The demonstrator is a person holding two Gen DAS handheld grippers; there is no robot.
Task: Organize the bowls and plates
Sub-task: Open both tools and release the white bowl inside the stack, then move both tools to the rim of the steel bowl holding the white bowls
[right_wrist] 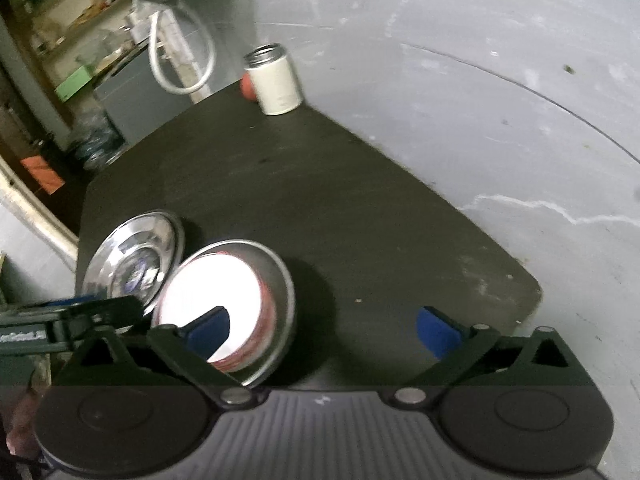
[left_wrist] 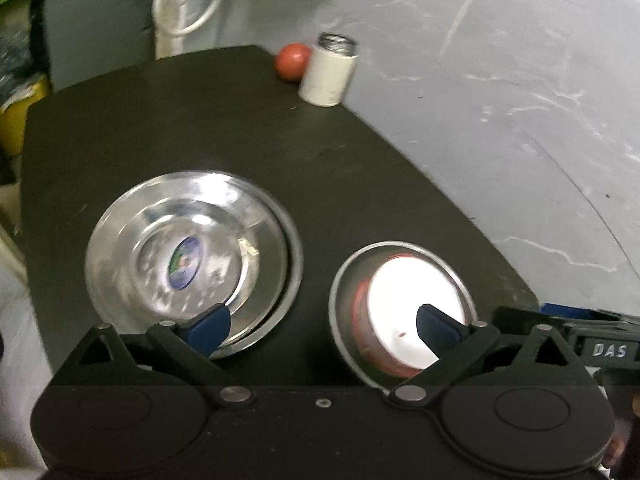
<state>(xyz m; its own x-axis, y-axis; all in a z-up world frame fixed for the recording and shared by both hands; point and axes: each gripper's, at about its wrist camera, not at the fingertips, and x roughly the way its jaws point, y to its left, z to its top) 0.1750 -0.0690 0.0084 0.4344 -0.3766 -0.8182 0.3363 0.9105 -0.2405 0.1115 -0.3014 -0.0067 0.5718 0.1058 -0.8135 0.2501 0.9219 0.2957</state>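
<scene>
The left gripper hangs nearest the lens, jaws spread wide and empty, one finger over each dish. The right gripper is likewise spread and holds nothing.

Landmark: the steel bowl at the near edge of the dark worktop.
- Inside the bowl: a white disc with a red rim, probably a smaller plate or lid; glare hides its detail.
- Just beside the bowl, toward the left gripper's side: a steel plate stack, a labelled plate nested in a wider one, rims slightly offset.
- Well beyond the bowl, at the far worktop corner: a white jar, open-topped, contents not visible, touching a red ball.

Progress, as judged: stacking is partly done. The two piles remain separate; combining or aligning them appears outstanding.
</scene>
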